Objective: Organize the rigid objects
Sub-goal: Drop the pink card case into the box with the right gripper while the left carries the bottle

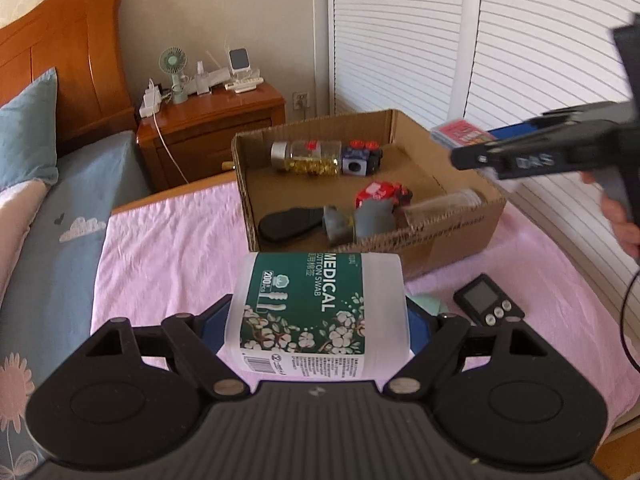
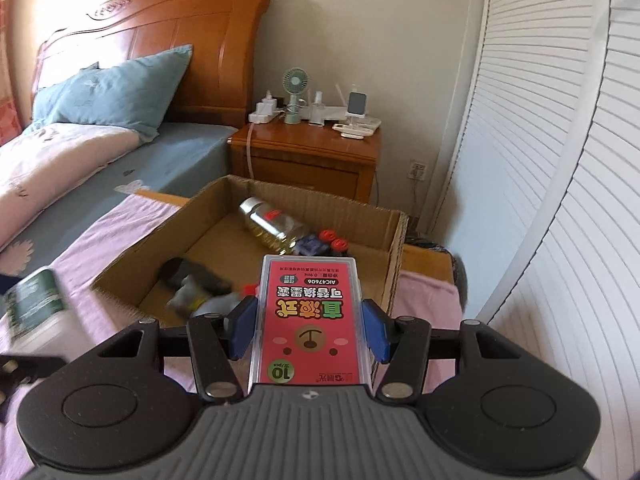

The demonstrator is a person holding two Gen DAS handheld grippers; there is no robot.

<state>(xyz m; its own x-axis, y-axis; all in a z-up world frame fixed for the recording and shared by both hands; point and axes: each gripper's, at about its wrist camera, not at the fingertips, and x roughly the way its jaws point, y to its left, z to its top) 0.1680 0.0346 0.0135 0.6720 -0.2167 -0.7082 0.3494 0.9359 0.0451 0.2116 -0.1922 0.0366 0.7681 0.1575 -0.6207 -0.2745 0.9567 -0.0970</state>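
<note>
Green floral swab tub (image 1: 320, 312), pink case (image 2: 310, 320)

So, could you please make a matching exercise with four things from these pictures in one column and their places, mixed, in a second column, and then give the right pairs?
Things:
1. cotton swab jar
2. pink card case
3. pill bottle
4. small timer

Places:
A. lying inside the cardboard box
B. between the fingers of the right gripper
C. lying on the pink cloth, outside the box
D. between the fingers of the left gripper

Right pairs: 1-D, 2-B, 3-A, 4-C
</note>
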